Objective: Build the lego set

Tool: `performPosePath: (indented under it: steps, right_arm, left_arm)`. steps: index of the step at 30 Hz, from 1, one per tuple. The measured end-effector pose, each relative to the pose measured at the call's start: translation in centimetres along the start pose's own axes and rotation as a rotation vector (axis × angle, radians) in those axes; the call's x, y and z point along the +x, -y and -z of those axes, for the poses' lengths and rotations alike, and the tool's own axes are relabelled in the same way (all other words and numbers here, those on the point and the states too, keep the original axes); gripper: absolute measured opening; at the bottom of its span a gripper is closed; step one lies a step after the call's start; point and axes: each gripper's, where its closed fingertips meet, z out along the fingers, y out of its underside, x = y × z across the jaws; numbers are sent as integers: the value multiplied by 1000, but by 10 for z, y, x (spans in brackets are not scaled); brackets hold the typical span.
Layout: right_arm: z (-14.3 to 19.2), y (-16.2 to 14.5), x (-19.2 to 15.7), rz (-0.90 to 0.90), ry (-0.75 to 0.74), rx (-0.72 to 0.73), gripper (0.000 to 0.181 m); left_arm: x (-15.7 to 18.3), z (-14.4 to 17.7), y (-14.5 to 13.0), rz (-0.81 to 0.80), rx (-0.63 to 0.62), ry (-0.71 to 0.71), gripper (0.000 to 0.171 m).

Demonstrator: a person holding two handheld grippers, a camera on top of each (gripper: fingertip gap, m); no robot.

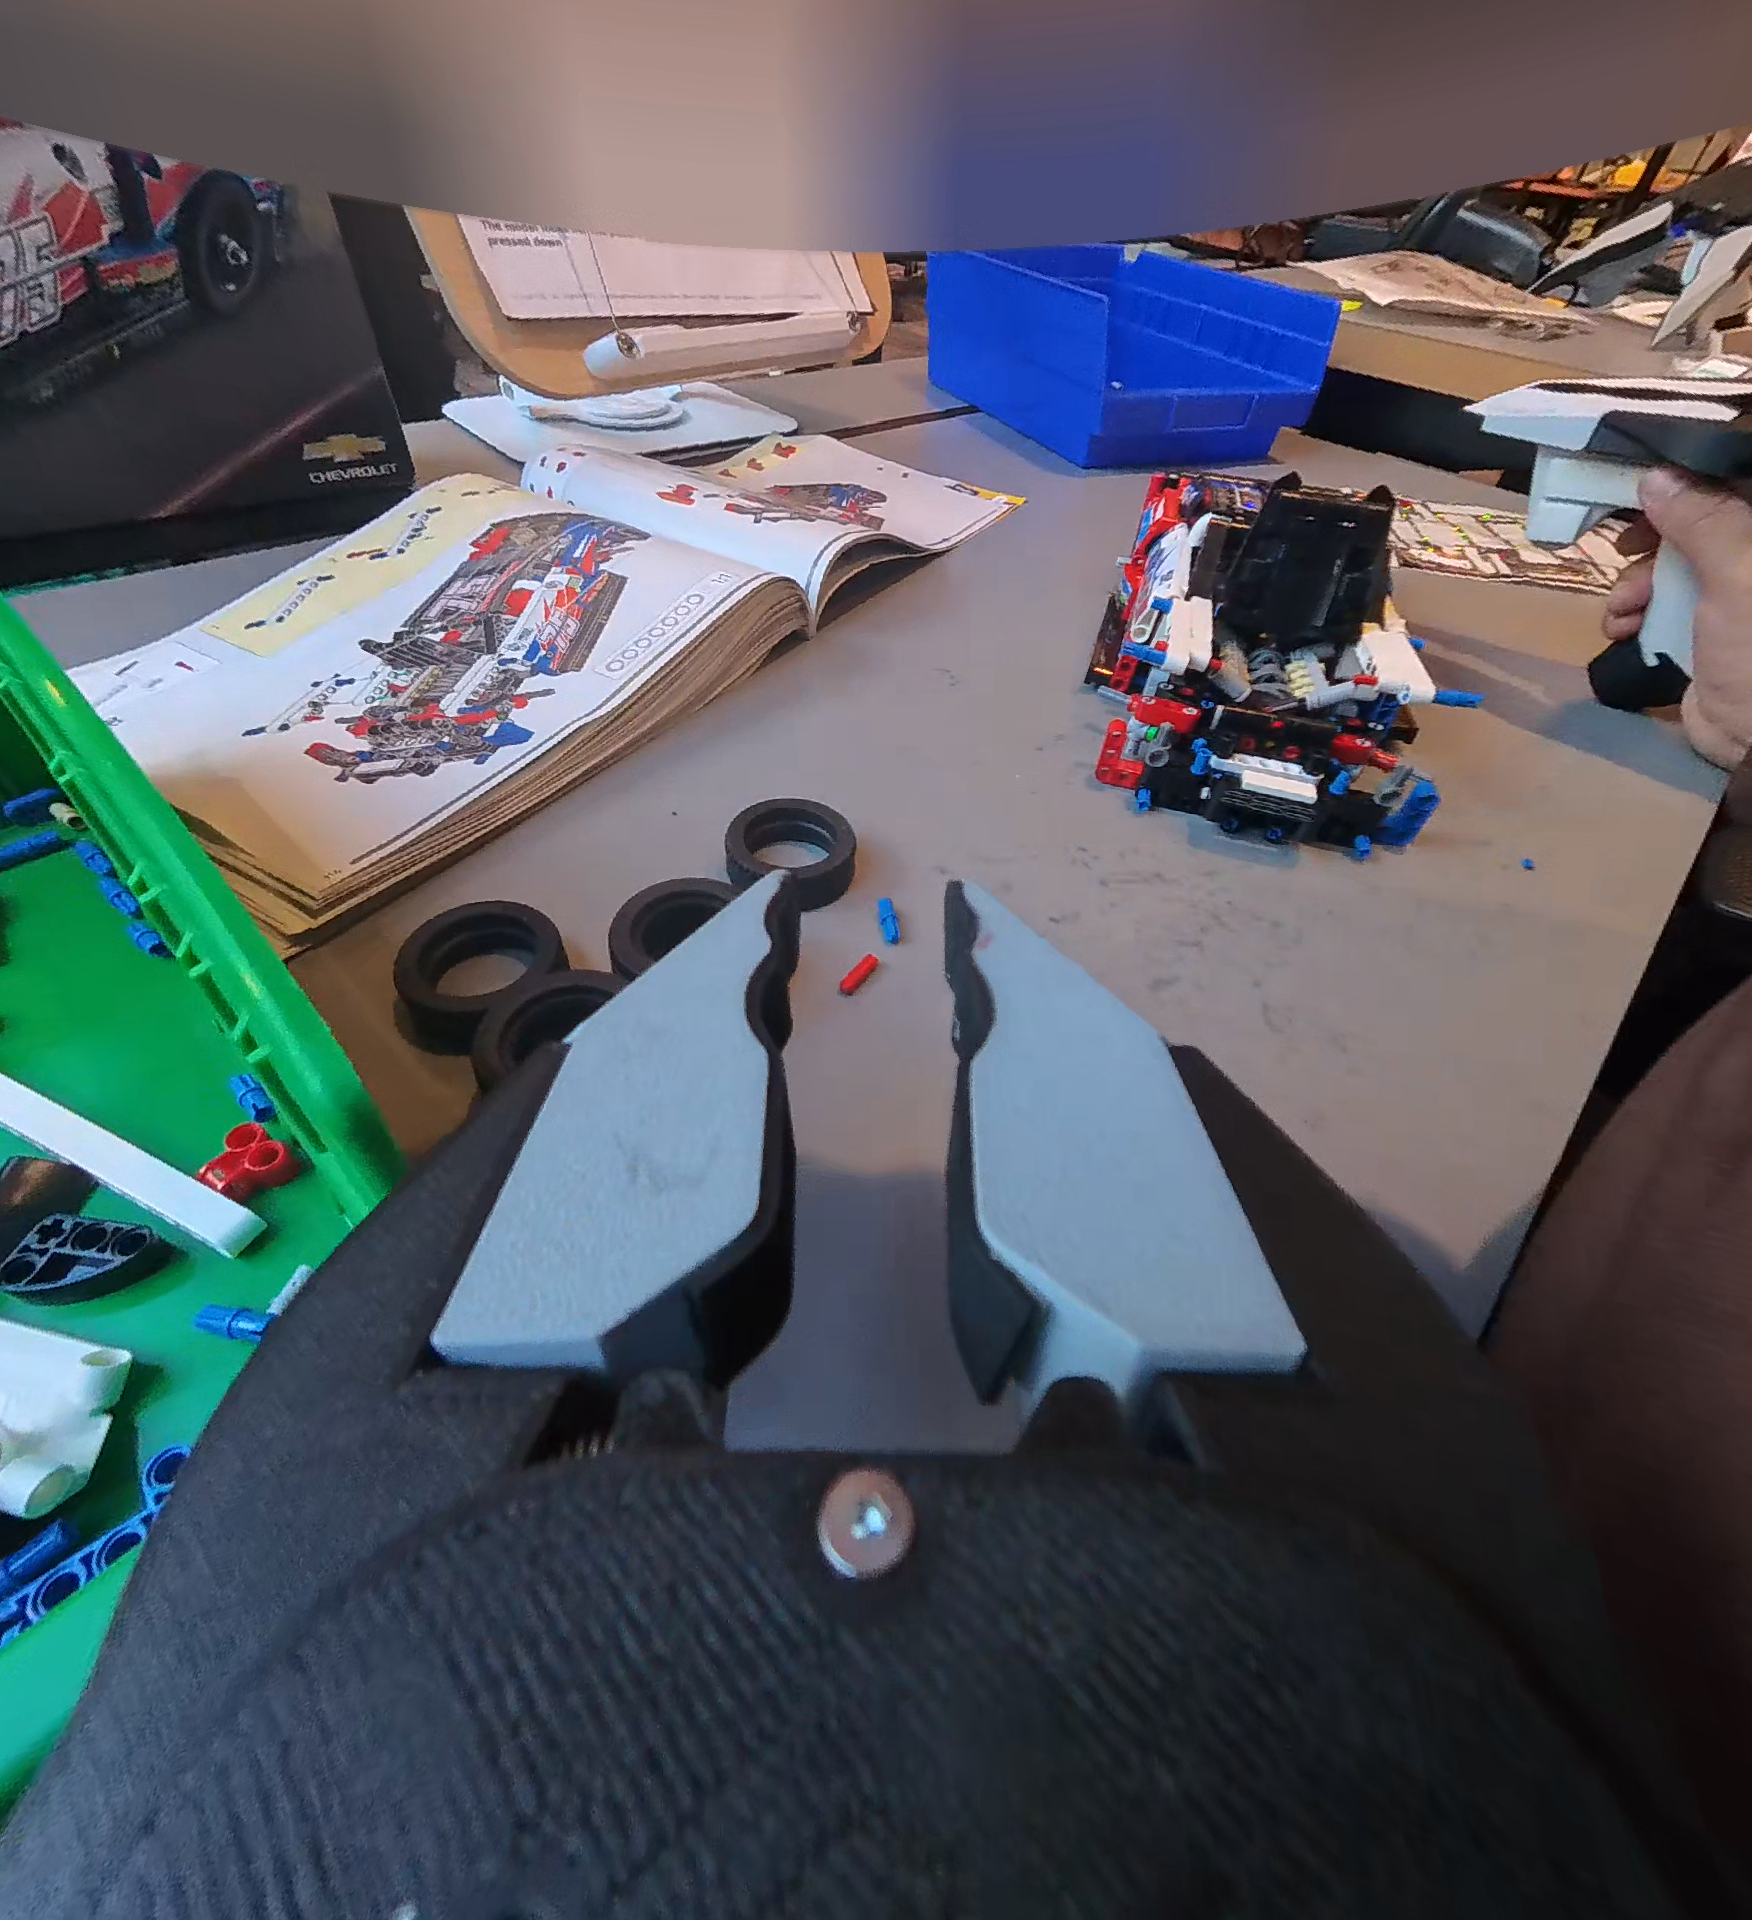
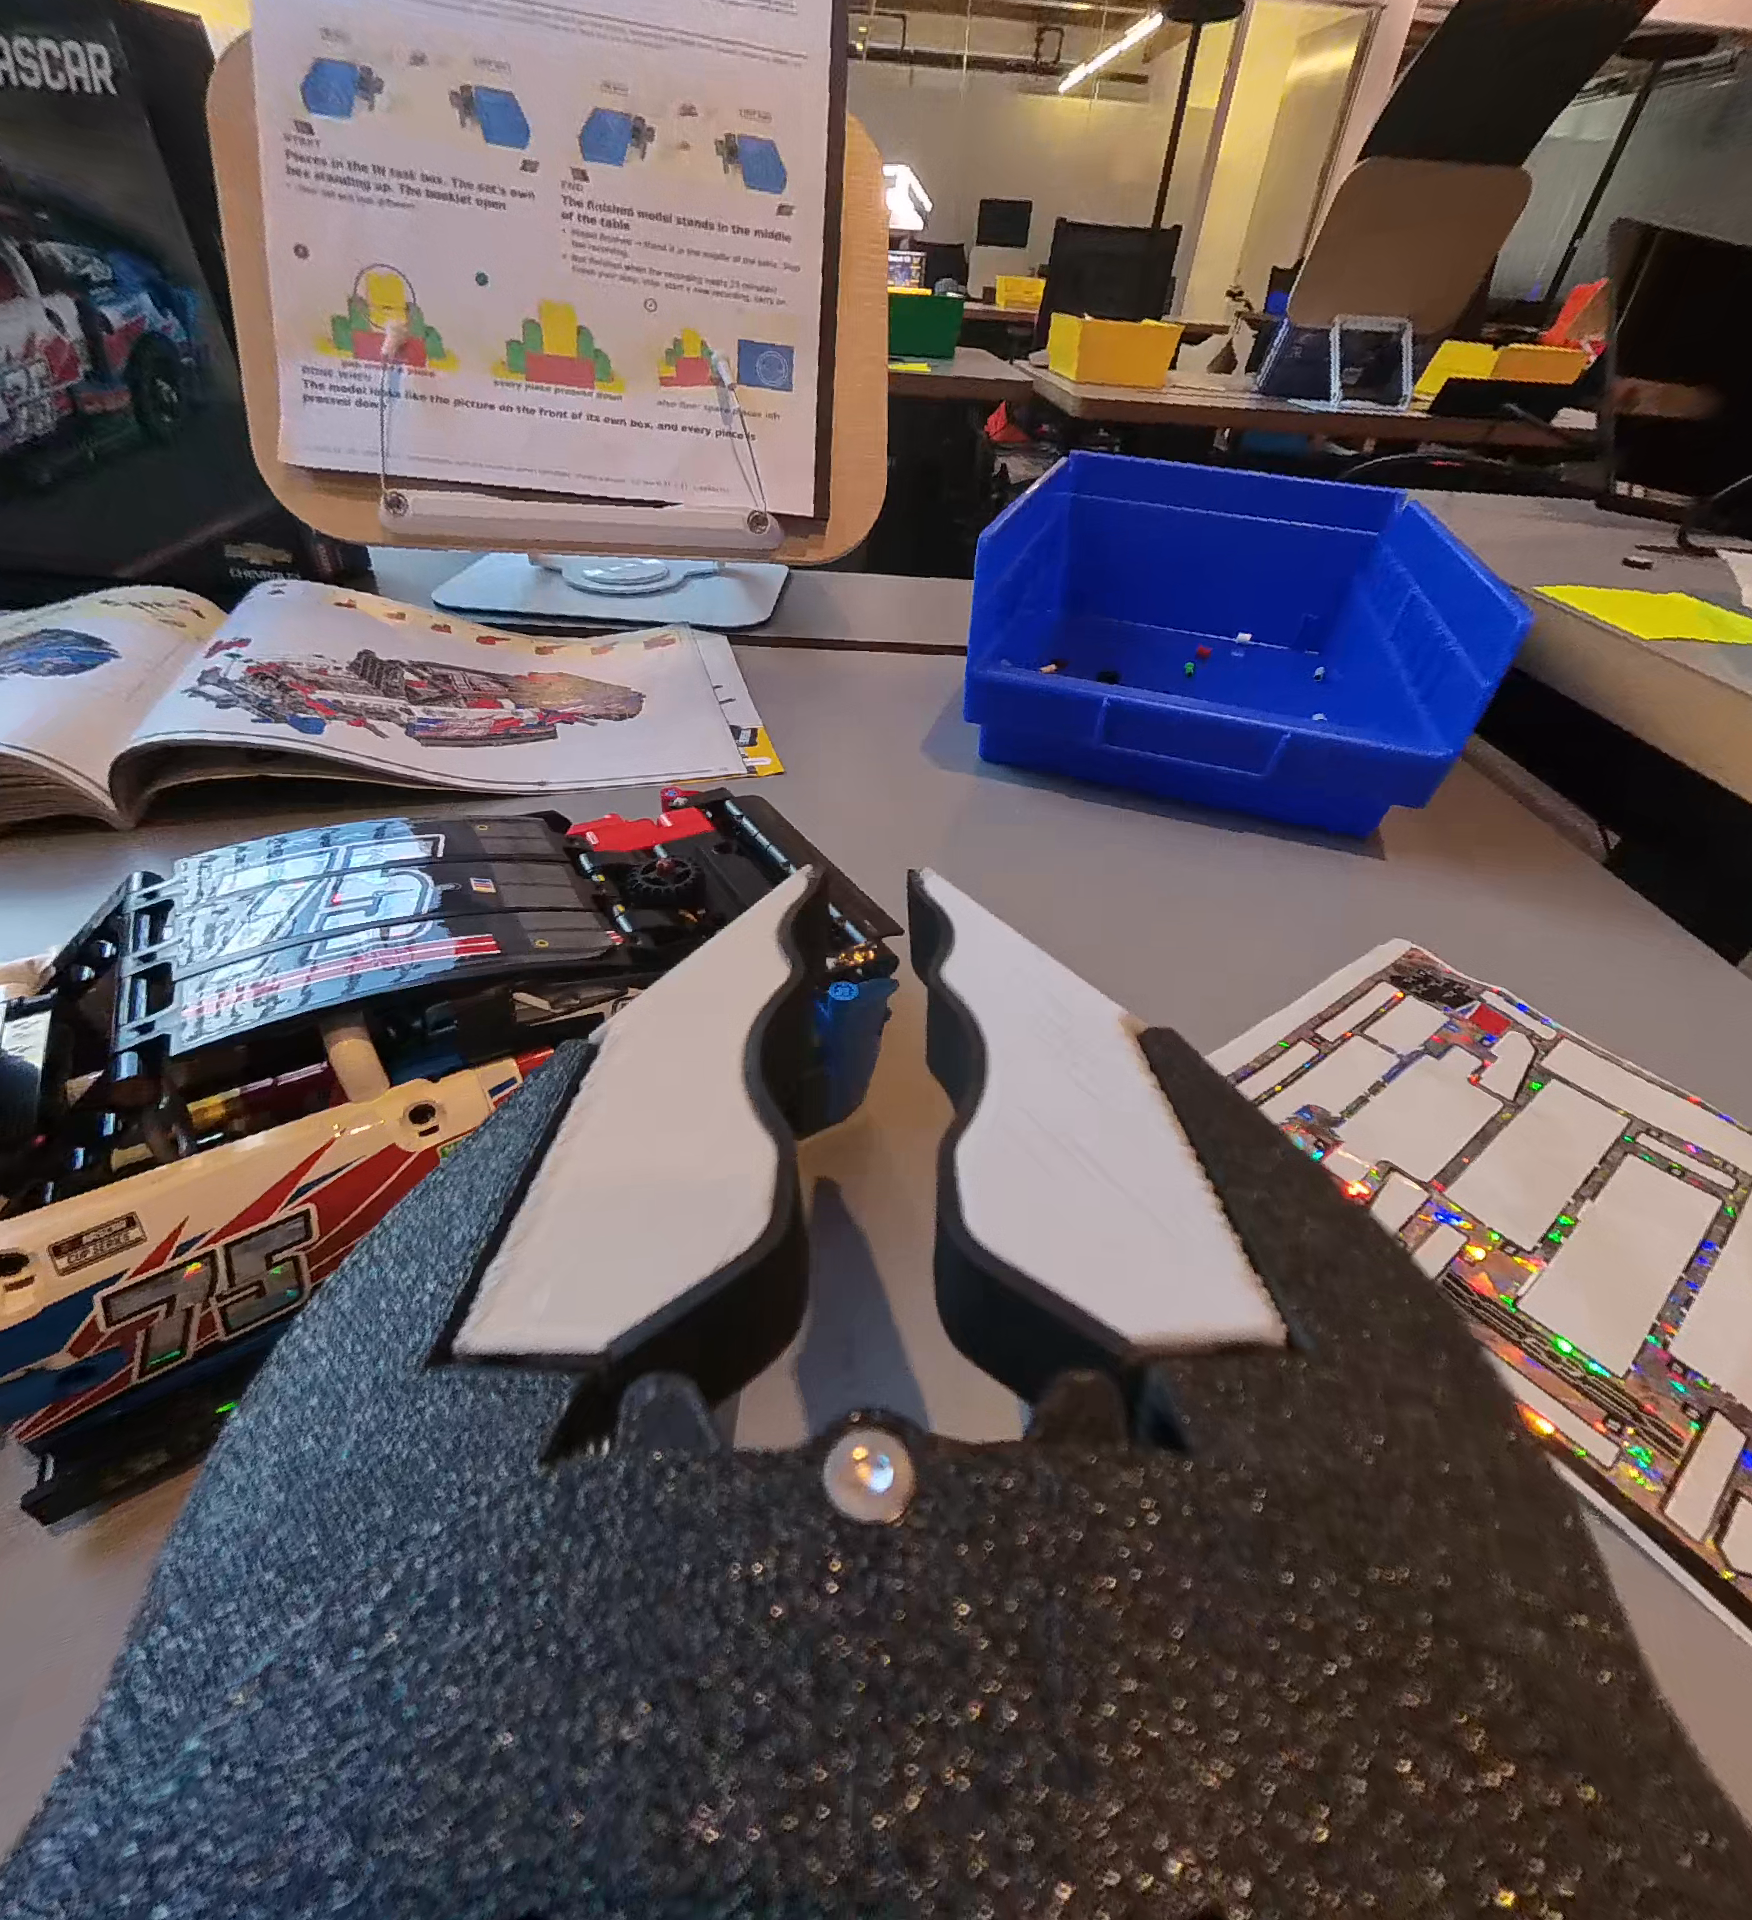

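Observation:
The partly built Lego car [image 1: 1267, 665] stands on the grey table, far right in the left wrist view. It fills the left of the right wrist view [image 2: 352, 1039]. My left gripper [image 1: 867, 894] is open and empty, low over the table. A small red pin [image 1: 858, 975] and a blue pin [image 1: 887, 920] lie between its fingertips. Several black tyres [image 1: 482, 966] lie just to its left. My right gripper [image 2: 861, 883] is open and empty beside the car's right end. It also shows far right in the left wrist view [image 1: 1620, 416], held by a hand.
A green bin [image 1: 82, 1039] of loose parts sits at the left. The open instruction booklet [image 1: 498, 644] lies behind the tyres. A blue bin [image 2: 1236, 644] with a few small pieces stands at the back. A holographic sticker sheet [image 2: 1578, 1247] lies at the right. A paper stand [image 2: 550, 260] and the set's box [image 2: 51, 291] stand behind. Some 45 cm of space lies between my two pairs of fingers.

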Motion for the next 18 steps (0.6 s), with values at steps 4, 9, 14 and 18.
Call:
performPosePath:
  steps: [4, 9, 14, 18]
  right_arm:
    - [1, 1, 2, -18, -1, 9, 14]
    - [0, 1, 1, -11, 1, 7, 15]
    - [-1, 0, -1, 9, 3, 0, 14]
    - [-2, 0, -3, 27, 2, -4, 14]
  left_arm:
    - [0, 0, 0, -13, -1, 9, 24]
    - [0, 0, 0, -13, -2, 10, 24]
    - [0, 0, 1, -12, 4, 8, 25]
    - [1, 1, 1, -15, 10, 6, 26]
